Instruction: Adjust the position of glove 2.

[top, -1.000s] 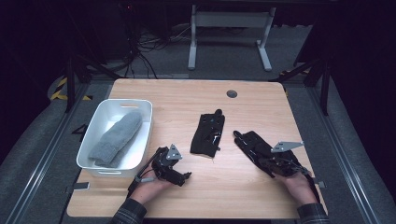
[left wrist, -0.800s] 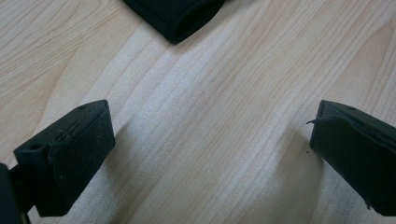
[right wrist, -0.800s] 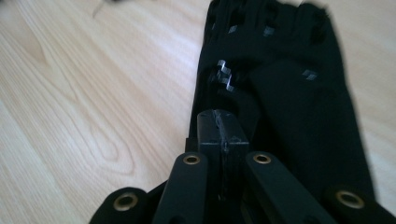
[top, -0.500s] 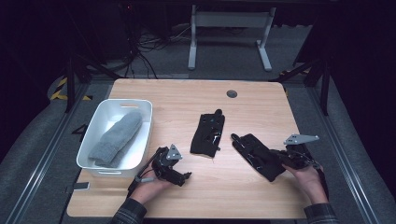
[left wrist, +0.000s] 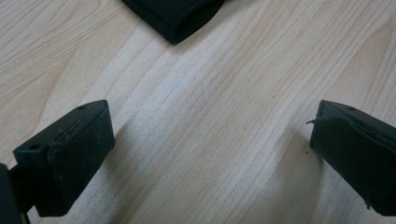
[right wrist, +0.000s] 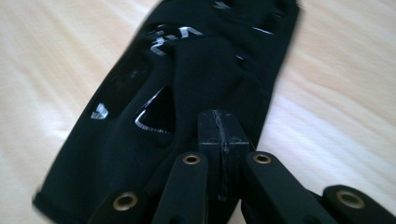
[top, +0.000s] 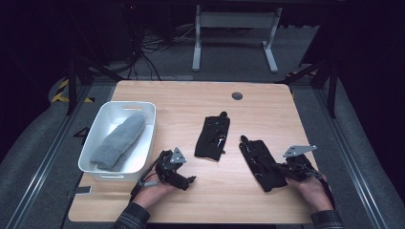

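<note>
A pale wooden table point(top: 191, 102) with rounded corners stands on grey carpet in a dark room; a round dark grommet point(top: 237, 96) sits near its far edge, and beyond that edge are a metal stand's legs point(top: 234, 36) and loose cables point(top: 143, 52) on the floor. Taking the white bin point(top: 143, 143) at the table's left as the landmark: a grey folded cloth point(top: 118, 140) lies inside it. Just right of the bin's near corner, the left gripper point(top: 191, 180) rests low over bare wood with its jaws spread wide and nothing between them. Farther right of the bin, at mid-table, lies one black glove point(top: 213, 137). Farthest from the bin, toward the near right edge, a second black glove point(top: 261, 162) lies flat; the right gripper point(top: 279, 168) has its jaws pressed together, pinching that glove's fabric at its near end.
</note>
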Tool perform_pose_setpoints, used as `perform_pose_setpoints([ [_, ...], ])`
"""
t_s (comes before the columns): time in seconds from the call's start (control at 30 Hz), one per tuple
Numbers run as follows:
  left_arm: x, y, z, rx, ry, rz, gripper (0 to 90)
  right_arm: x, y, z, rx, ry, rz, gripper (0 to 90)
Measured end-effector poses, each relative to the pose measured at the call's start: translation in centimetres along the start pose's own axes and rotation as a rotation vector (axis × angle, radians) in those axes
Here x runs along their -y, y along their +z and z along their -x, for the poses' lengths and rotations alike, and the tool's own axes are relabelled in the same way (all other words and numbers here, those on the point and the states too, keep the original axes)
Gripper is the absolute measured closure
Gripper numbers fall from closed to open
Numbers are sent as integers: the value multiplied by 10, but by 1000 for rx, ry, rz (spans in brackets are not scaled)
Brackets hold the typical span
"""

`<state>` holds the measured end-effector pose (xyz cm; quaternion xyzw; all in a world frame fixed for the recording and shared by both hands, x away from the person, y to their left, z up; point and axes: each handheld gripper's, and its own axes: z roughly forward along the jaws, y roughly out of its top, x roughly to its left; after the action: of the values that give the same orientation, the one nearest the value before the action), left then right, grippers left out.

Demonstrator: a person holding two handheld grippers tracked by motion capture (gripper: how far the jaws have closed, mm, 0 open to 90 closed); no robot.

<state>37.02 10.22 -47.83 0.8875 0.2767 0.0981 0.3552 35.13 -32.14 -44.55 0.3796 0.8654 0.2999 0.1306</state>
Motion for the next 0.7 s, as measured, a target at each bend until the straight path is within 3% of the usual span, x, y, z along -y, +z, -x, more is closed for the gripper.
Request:
perform_pose_setpoints([
  [0.27,0,0,0,-2,0,0,3,-2,3,-25,-53,-72,-7,900],
  [0.43,0,0,0,0,0,0,3,-3,0,-24,-52,-73,15,900],
  [0.53,0,0,0,-1,1,-1,3,-5,-6,-20,-23,-50,70,891],
  [0.7,0,0,0,-1,2,-1,2,0,-5,-1,67,20,113,625],
])
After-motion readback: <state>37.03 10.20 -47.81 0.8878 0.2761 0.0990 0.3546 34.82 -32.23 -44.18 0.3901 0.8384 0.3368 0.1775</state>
